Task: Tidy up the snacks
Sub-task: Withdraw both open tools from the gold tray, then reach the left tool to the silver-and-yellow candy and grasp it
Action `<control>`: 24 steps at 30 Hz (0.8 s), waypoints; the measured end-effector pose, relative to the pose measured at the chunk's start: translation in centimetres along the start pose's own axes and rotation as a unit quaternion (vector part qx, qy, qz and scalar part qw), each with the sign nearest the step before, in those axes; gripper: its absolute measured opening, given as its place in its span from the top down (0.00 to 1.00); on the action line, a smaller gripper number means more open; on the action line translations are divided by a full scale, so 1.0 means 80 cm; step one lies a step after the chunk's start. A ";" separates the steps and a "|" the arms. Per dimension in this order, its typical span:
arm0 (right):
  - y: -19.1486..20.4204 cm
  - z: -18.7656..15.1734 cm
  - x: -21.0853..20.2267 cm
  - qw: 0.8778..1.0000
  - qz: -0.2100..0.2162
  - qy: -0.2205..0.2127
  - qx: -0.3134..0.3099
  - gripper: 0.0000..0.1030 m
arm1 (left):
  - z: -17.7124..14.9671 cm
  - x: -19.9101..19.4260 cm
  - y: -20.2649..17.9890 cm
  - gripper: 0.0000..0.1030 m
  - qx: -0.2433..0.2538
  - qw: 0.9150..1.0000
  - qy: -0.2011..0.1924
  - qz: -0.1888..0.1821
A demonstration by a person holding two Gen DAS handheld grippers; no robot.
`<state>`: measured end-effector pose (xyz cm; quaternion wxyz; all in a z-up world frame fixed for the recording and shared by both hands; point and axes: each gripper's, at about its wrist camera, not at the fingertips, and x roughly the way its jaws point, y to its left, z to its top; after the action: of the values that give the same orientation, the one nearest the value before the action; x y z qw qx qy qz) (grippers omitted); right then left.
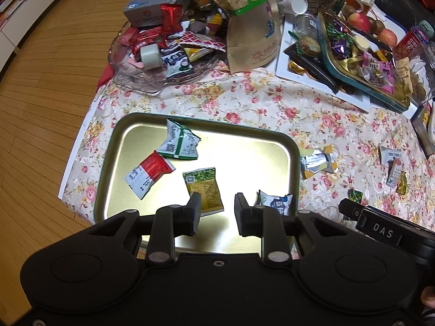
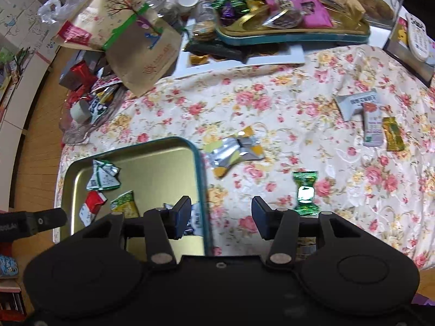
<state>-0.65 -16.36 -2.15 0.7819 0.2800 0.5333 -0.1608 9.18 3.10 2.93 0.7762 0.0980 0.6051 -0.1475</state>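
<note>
A flowered tablecloth [image 1: 244, 100] covers the table, with clutter piled along its far edge. Your left gripper [image 1: 217, 212] hangs over the near end of the gold tray [image 1: 295, 163], fingers apart and holding nothing. In the tray lie a green-and-white packet [image 1: 179, 144], a red-and-white packet [image 1: 149, 174], a yellow-green packet [image 1: 204, 190] and a blue-and-white one [image 1: 277, 202] (partly hidden behind a finger). Your right gripper [image 2: 220, 218] sits just right of the tray's edge, fingers spread wide, empty. A green candy [image 2: 305, 191] lies on the cloth just beyond its right finger; a silver-and-yellow wrapper [image 2: 233, 153] rests beside the tray's far right corner.
</note>
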 end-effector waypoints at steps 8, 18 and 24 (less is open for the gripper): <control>-0.050 -0.005 -0.008 1.000 -0.020 -0.001 0.024 0.49 | -0.004 0.003 -0.045 0.67 0.037 0.999 0.009 -0.005; -0.094 -0.012 -0.025 0.999 -0.025 -0.006 0.046 0.49 | -0.015 0.012 -0.111 0.67 0.091 0.995 0.028 -0.015; -0.117 -0.016 -0.029 0.998 -0.032 -0.007 0.059 0.49 | -0.023 0.021 -0.142 0.67 0.118 0.992 0.043 -0.015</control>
<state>-7.64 -23.11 -2.85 0.7622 0.3075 0.5258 -0.2192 3.89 -7.15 1.14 0.7303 0.1861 0.6174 -0.2255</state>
